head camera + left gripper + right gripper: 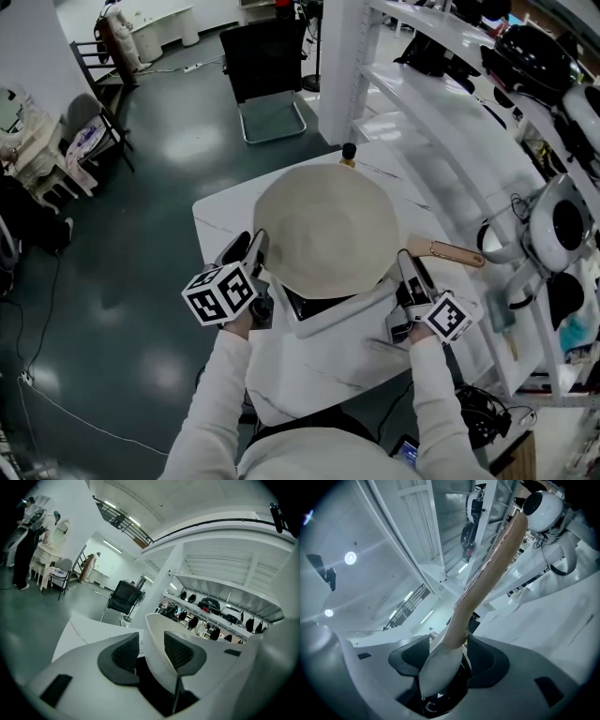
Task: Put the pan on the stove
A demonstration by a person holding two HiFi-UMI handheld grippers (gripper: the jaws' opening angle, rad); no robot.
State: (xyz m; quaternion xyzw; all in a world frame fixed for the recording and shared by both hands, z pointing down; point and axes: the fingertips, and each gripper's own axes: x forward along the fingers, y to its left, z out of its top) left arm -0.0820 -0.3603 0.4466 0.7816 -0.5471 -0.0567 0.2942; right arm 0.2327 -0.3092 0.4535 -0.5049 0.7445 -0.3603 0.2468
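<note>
A large cream pan sits over a white stove on the table, covering most of the stove; I cannot tell whether it rests on it. My left gripper is shut on the pan's left rim, and in the left gripper view the rim passes between the jaws of the left gripper. My right gripper is shut on the pan's handle near its root. The wooden handle sticks out to the right. In the right gripper view the handle rises from between the jaws of the right gripper.
The white table has a small dark-capped bottle at its far edge behind the pan. White shelves with appliances run along the right, close to the handle. A black chair stands beyond the table.
</note>
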